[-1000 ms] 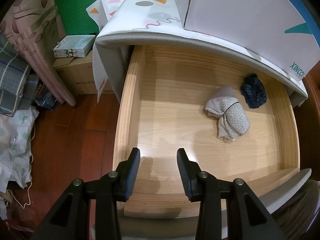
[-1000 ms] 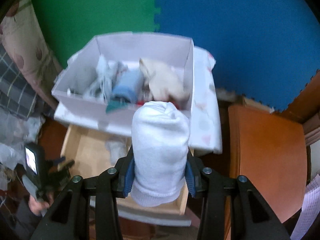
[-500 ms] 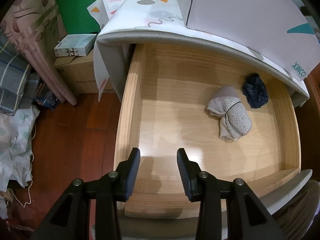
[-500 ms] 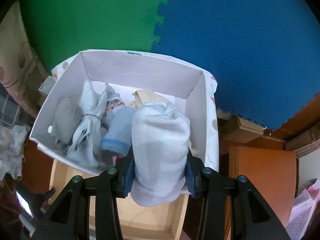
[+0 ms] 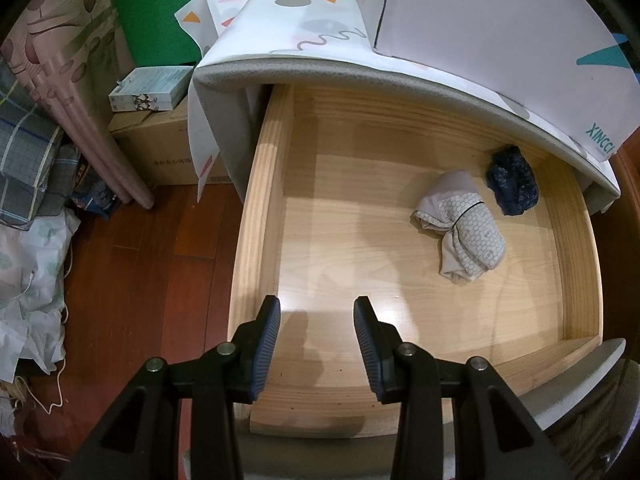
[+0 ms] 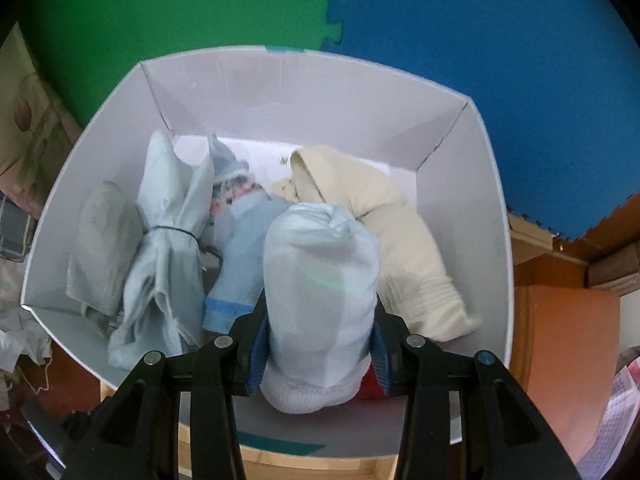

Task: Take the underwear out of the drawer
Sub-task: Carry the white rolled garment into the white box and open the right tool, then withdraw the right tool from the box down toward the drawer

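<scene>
The open wooden drawer (image 5: 360, 184) holds a grey-and-white patterned roll of underwear (image 5: 464, 228) and a dark blue roll (image 5: 514, 186) at its right back. My left gripper (image 5: 316, 336) is open and empty above the drawer's front left. My right gripper (image 6: 318, 336) is shut on a white rolled piece of underwear (image 6: 320, 272) and holds it over the white box (image 6: 280, 92). The box holds several rolled pieces: grey (image 6: 102, 244), pale blue tied (image 6: 168, 240), light blue (image 6: 244, 252) and cream (image 6: 392, 240).
The white box (image 5: 500, 40) stands on the cabinet's patterned cloth top (image 5: 288, 20) above the drawer. A cardboard box (image 5: 160, 148) with a small carton (image 5: 150, 88) stands left on the red wood floor. Cloth piles (image 5: 28, 240) lie far left. An orange-brown stool (image 6: 560, 360) is right.
My right gripper has carried the white roll forward and down over the white box, which now fills the view. The left gripper has stayed almost still.
</scene>
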`<action>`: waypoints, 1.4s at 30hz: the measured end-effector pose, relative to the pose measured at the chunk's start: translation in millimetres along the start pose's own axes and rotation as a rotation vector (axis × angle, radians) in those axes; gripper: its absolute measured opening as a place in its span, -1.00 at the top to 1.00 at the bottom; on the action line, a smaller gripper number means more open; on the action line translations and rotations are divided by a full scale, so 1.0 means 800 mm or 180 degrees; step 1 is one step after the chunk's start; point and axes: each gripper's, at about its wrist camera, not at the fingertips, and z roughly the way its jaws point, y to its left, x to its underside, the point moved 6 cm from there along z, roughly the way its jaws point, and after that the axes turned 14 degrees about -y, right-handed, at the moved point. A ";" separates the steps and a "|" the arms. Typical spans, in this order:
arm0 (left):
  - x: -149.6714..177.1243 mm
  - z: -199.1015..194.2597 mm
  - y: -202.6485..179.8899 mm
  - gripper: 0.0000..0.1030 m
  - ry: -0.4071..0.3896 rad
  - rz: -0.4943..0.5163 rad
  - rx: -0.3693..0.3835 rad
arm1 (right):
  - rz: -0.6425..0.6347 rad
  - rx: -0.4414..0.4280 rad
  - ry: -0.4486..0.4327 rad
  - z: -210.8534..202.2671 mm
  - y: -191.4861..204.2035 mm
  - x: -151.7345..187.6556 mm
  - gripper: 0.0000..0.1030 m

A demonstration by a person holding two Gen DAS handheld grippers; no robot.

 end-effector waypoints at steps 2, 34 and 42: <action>0.000 0.000 0.000 0.25 -0.0001 -0.0003 0.0001 | 0.0009 -0.0004 0.0003 0.003 0.000 0.001 0.18; 0.007 0.008 -0.003 0.25 0.0110 0.0065 -0.0074 | 0.0080 -0.0229 -0.0339 -0.114 -0.053 0.058 -0.27; 0.008 0.009 -0.005 0.25 0.0118 0.0120 -0.0106 | 0.0159 -0.0334 -0.0239 -0.100 -0.056 0.128 -0.18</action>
